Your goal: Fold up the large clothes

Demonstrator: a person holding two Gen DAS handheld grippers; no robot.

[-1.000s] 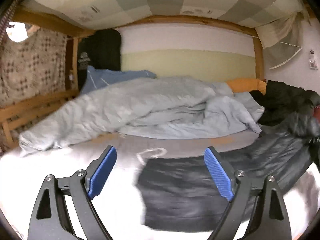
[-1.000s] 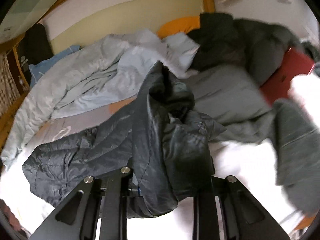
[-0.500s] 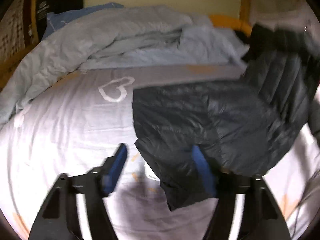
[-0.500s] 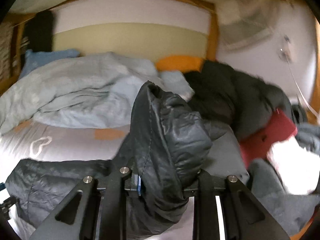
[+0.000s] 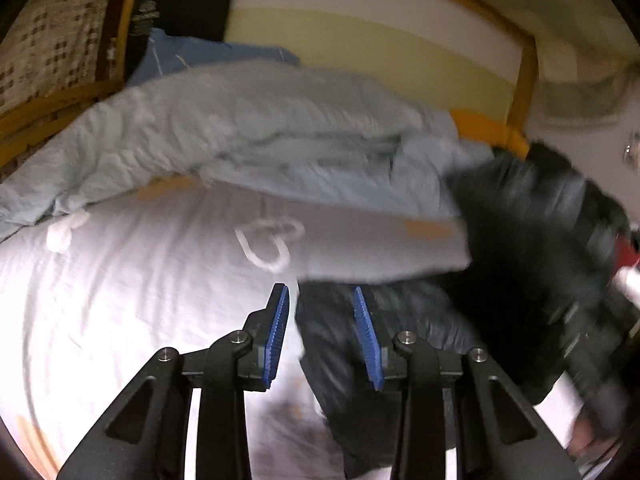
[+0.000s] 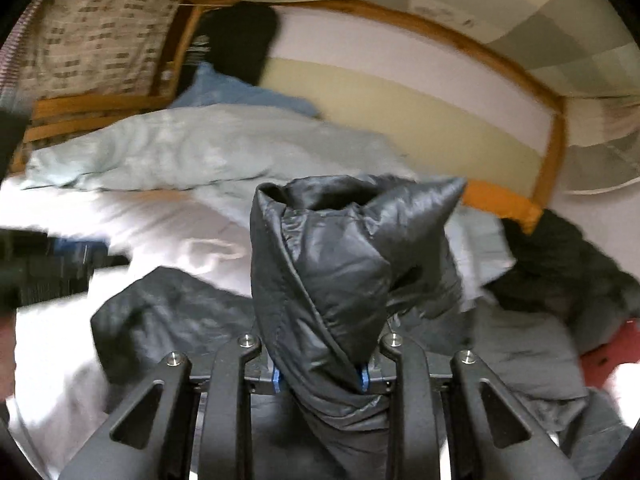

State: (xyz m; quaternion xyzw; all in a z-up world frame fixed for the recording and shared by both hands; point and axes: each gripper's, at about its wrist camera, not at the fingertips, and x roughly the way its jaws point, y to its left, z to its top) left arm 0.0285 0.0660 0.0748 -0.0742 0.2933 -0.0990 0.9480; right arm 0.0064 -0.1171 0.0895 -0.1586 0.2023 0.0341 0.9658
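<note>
A dark puffer jacket (image 5: 420, 344) lies spread on the white bed sheet (image 5: 132, 304). My left gripper (image 5: 322, 336) is open, its blue pads straddling the jacket's left edge, low over the bed. My right gripper (image 6: 320, 378) is shut on a bunched fold of the same jacket (image 6: 332, 272), which stands up in front of the camera and hides the fingertips. The rest of the jacket (image 6: 172, 316) trails down to the left on the bed. The left gripper shows blurred in the right wrist view (image 6: 48, 268).
A crumpled light blue duvet (image 5: 248, 136) lies across the back of the bed. A pile of dark clothes (image 6: 560, 264) and a red item (image 6: 612, 352) sit at the right. A wooden bed frame (image 6: 556, 148) and a wall close the back.
My left gripper has narrowed its jaws and now straddles the jacket's edge. My right gripper has swung left, still holding the bunched jacket.
</note>
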